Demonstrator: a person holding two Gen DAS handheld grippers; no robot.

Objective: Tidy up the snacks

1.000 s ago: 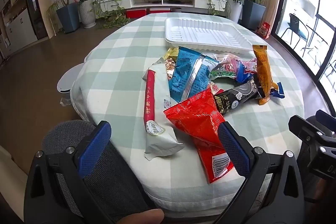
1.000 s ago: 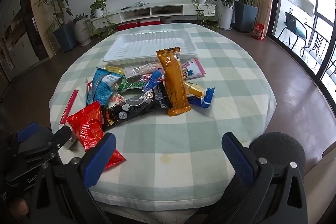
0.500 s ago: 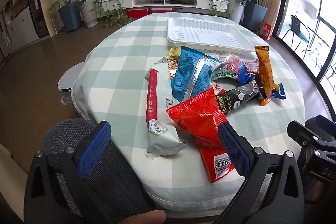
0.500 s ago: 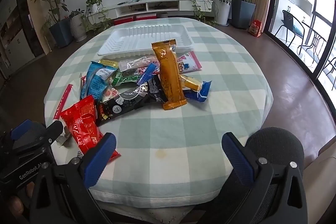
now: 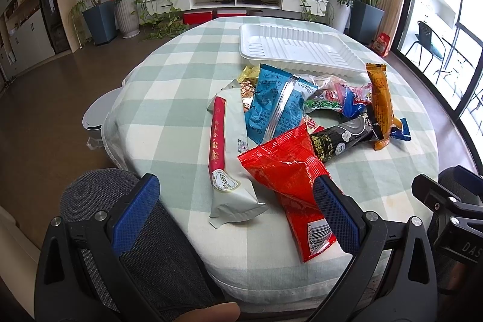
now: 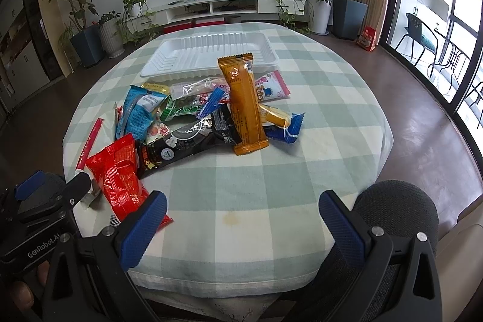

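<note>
Left hand-held gripper [image 5: 235, 213]: jaws spread wide, holding nothing, at the near edge of the worktop [image 5: 169, 98].
Right hand-held gripper [image 6: 241, 228]: jaws spread wide, holding nothing, at the near edge over bare checked cloth.
Snack pile [image 6: 205, 116]: loose heap at mid-worktop, between both grippers and the tray.
White tray [image 6: 211, 53]: lies beyond the pile, with no snacks in it; its near rim is partly covered by packets.
Red packet [image 5: 289, 171]: nearest item; the left gripper's right finger overlaps its lower end in view.
Pale packet with red stripe [image 5: 229, 152]: just left of the red packet.
Orange bar [image 6: 246, 104]: lies across the black packet [image 6: 184, 143] and other wrappers.
Blue packet [image 5: 277, 104]: behind the red packet.
Surroundings: grey padded stool [image 5: 99, 186] near the left gripper, potted plants, wall television.
</note>
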